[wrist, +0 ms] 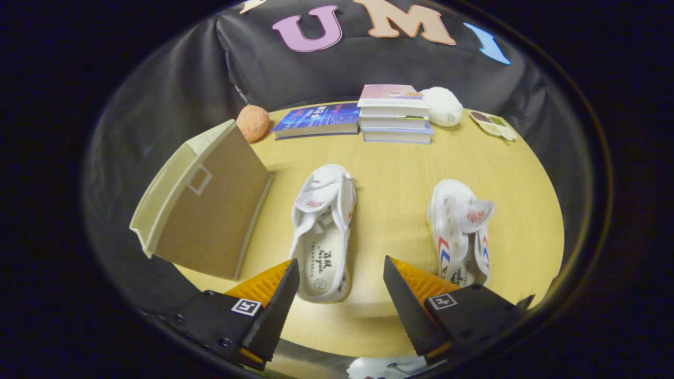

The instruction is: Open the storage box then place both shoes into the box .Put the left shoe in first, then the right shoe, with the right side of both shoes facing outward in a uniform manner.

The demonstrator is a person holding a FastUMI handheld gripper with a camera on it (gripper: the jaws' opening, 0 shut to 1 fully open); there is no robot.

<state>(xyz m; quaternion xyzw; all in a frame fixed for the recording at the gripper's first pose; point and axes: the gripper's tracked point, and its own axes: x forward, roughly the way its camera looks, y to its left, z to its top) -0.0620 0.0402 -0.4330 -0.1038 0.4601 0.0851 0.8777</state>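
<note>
The storage box (205, 202) stands on the left part of the round wooden worktop (395, 173), its cream frame and tan front panel closed, with a small square window high on that panel. Its near corner reaches close to the worktop's edge.

Just right of the box lies one white canvas shoe (324, 231), long axis running away from the tongs, heel nearest them and toe toward the books; printed writing shows on its insole but is too small to read. The second white shoe (461, 234) lies well to the right, parallel, also heel-near, with red and blue stripes on its side and a red mark on its raised tongue. A wide strip of bare wood separates the two shoes.

The tongs (341, 287) are spread wide and hold nothing; the left finger sits beside the first shoe's heel, the right one beside the second shoe's heel.

Beyond the shoes, along the far edge: an orange ball (253, 122), a flat blue book (318, 120), a stack of books (395, 113), a white plush lump (443, 106) and a small card (493, 125).
</note>
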